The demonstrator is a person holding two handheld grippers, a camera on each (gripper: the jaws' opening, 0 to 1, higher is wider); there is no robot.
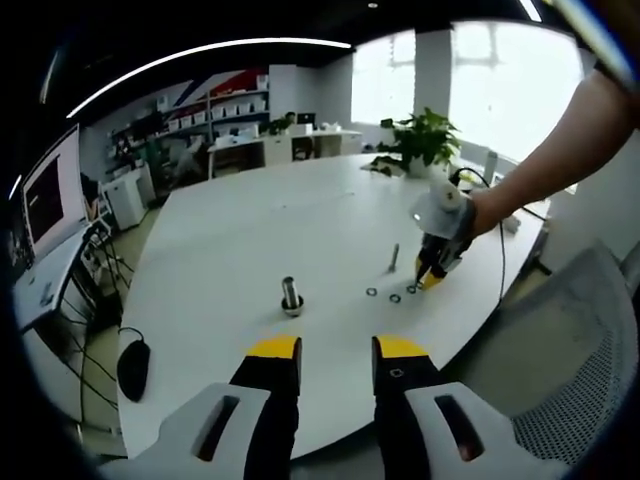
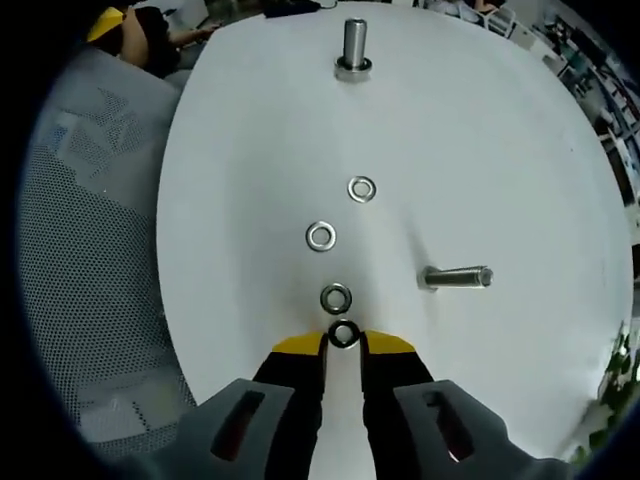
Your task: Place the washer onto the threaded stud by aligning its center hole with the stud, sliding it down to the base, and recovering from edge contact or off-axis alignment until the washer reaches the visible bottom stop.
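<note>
Big white round table [image 2: 480, 150] in an office, grey mesh chair [image 2: 90, 250] at its edge. My right gripper [image 2: 343, 345] has its yellow-tipped jaws narrowed around a small silver metal washer [image 2: 343, 334] at the tips, low over the tabletop. Three more washers lie in a line from that washer toward the upright steel threaded stud [image 2: 353, 48]; a second stud [image 2: 455, 277] stands off to the side. My left gripper [image 1: 336, 352] hangs back with jaws parted, holding nothing.
</note>
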